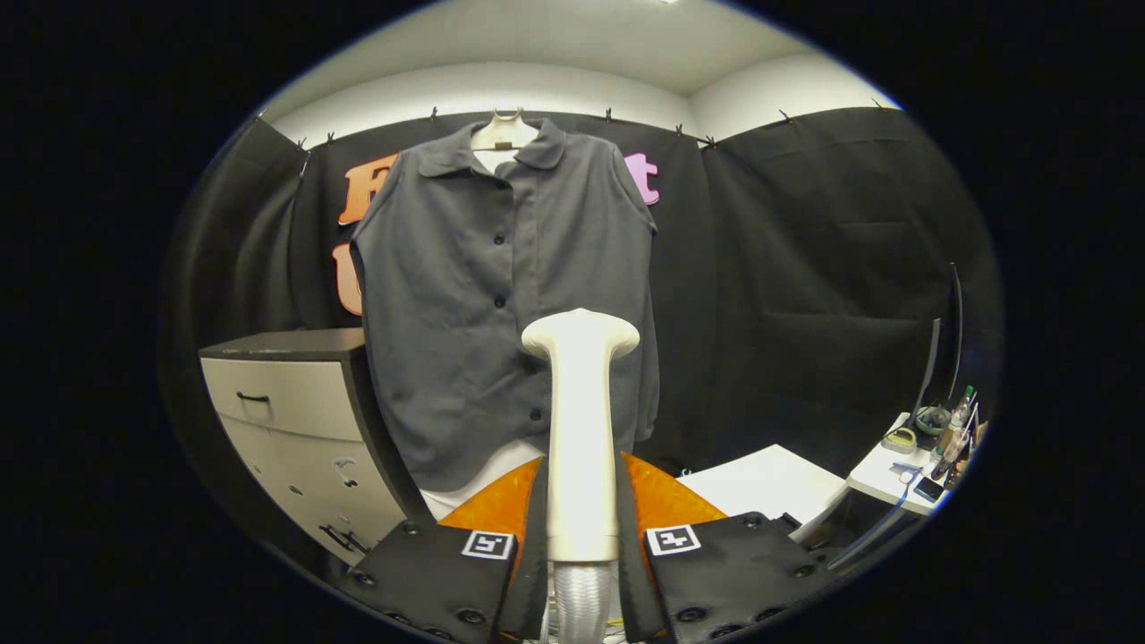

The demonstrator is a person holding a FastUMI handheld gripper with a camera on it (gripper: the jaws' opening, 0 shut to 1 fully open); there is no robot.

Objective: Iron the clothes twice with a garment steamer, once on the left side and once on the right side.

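Cream steamer point(580, 429) clamped in claw point(581, 537), shirt point(501, 304) beyond

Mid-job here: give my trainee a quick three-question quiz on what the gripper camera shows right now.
1. True or false: the gripper is shut on the garment steamer.
2. Which side of the shirt does the drawer cabinet stand on, as seen from the gripper?
A. left
B. right
3. Fill in: the shirt hangs from a ____ against the black wall.

Key:
1. True; both fingers press on its handle.
2. A.
3. Hanger.
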